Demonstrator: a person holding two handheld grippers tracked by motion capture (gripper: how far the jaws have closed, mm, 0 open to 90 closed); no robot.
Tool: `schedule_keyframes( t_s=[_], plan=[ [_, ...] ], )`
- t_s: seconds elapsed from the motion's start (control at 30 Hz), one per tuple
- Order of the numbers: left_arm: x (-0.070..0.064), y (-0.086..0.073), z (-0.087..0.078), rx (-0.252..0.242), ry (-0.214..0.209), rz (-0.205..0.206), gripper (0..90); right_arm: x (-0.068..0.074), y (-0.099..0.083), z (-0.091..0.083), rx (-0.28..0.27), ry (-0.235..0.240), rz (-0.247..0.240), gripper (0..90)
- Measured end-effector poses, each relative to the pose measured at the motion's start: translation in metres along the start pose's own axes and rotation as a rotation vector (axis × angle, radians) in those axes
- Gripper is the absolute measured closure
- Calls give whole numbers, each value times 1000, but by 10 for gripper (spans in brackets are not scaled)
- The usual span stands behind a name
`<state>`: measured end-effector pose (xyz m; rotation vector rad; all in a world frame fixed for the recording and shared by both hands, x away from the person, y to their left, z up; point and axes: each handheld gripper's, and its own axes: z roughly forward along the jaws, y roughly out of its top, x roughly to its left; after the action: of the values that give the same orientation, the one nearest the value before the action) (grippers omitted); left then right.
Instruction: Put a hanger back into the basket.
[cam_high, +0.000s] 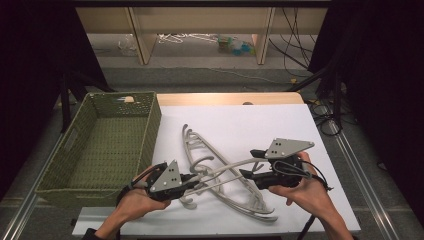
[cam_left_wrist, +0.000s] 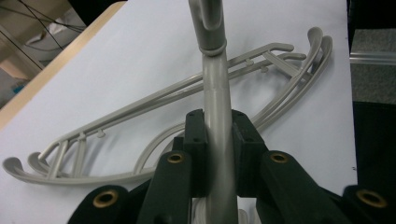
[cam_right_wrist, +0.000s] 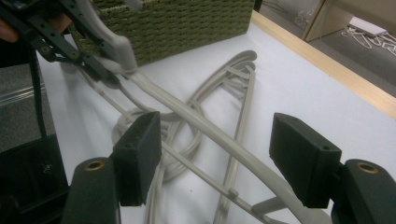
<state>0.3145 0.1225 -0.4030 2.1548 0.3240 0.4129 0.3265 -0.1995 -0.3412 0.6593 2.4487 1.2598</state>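
Observation:
A grey plastic hanger (cam_high: 226, 167) is held just above the white mat, stretching between both grippers. My left gripper (cam_high: 196, 181) is shut on its one end; in the left gripper view the jaws (cam_left_wrist: 218, 135) squeeze the hanger's bar (cam_left_wrist: 214, 84). My right gripper (cam_high: 249, 163) stands open around the other arm of the hanger. In the right gripper view the arm (cam_right_wrist: 187, 112) runs between the wide-apart pads (cam_right_wrist: 137, 154) without touching them. Two more grey hangers (cam_high: 200, 142) lie crossed on the mat underneath.
A green woven basket (cam_high: 152, 130) stands at the left of the mat, close to the left gripper, and shows behind it in the right gripper view (cam_right_wrist: 177, 23). A wooden table edge (cam_high: 225, 98) runs along the far side. Cables lie on the floor beyond.

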Motion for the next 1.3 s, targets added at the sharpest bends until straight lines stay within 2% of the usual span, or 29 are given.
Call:
schedule_keyframes(
  t_s=[0.13,0.17,0.3,0.4,0.53,0.67,0.8,0.83,0.93,1.0,1.07,1.1,1.2,1.3],
  plan=[
    [4,-1,0,7,0,-83,788,4,0,0,7,6,-10,352],
    [6,-1,-1,1,2,-97,788,7,-1,0,18,15,-2,355],
    [14,-1,-8,-15,14,-156,788,12,-3,1,16,27,-25,360],
    [19,-1,-13,-31,22,-220,788,16,-3,2,21,31,-29,359],
    [22,0,-20,-29,42,-255,788,23,-6,7,28,46,-36,355],
    [25,0,-29,-60,44,-308,788,28,-16,19,43,37,-25,338],
    [29,-1,-39,-64,44,-357,787,31,-28,24,48,44,-8,328],
    [30,-1,-42,-73,45,-388,788,32,-30,24,57,45,-7,327],
    [35,0,-54,-97,44,-435,787,32,-45,26,75,53,16,326],
    [38,3,-63,-99,54,-443,787,32,-47,26,83,55,23,326],
    [41,8,-75,-84,99,-411,788,32,-51,27,90,54,32,325],
    [43,10,-81,-84,109,-409,787,31,-51,27,93,58,34,325],
    [50,11,-97,-96,140,-414,787,33,-52,29,94,55,36,323],
    [61,11,-116,-112,188,-418,787,34,-53,31,94,63,25,323]
  ],
)
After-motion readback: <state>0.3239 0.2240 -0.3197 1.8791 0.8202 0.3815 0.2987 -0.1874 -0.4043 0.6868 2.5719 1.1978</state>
